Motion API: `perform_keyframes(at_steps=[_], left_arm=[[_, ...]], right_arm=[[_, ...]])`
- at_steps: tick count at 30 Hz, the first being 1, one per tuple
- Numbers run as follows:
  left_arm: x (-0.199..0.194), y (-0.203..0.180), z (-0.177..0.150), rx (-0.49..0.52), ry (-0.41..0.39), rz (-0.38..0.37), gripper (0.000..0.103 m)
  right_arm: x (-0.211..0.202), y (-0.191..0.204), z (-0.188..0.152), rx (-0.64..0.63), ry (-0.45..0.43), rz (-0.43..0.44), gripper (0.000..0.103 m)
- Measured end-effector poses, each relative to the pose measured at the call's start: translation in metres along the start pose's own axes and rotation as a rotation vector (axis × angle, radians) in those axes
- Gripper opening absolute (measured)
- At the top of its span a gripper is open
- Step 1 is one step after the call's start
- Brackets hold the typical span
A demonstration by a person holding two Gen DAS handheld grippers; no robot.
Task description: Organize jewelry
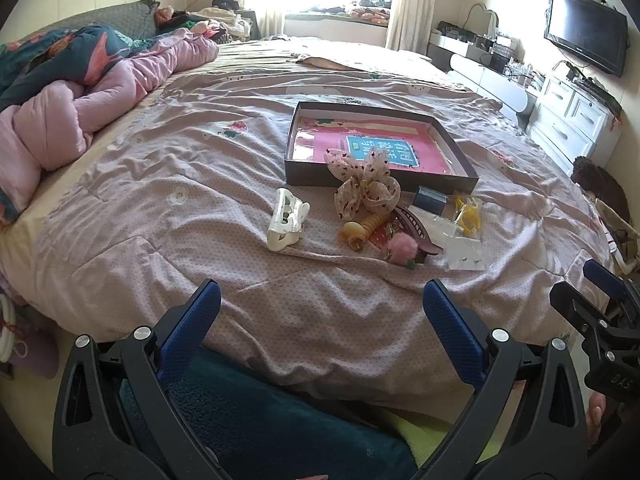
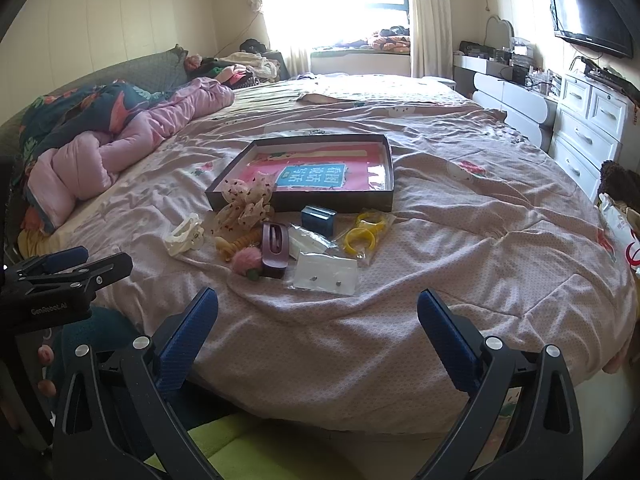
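Accessories lay unsorted on the pink quilted bed just before the shallow dark cardboard tray; only the dotted fabric bow overlapped its rim. Left gripper and right gripper hovered wide, empty

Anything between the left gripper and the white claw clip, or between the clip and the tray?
Nothing visible. Open bedspread lies between the open left gripper and the white claw clip. From clip to tray, only bare cover; the dotted bow leans on the tray's near wall further right.
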State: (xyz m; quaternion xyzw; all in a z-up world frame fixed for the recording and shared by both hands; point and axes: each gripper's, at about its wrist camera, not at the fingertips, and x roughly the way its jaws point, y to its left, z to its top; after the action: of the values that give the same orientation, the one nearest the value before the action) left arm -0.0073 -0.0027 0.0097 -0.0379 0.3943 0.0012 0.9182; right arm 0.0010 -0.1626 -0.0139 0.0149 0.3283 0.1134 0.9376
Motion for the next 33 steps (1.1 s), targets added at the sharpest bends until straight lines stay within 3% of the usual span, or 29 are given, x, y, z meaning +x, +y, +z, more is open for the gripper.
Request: perform_keyframes(at_steps=[33], left_arm=[[-0.0012,-0.0031,0.0028,0.003,-0.003,-0.006,0.093]], right_arm=[[0.0016,-0.0006,0.0006,0.000,0.006,0.004,0.097]])
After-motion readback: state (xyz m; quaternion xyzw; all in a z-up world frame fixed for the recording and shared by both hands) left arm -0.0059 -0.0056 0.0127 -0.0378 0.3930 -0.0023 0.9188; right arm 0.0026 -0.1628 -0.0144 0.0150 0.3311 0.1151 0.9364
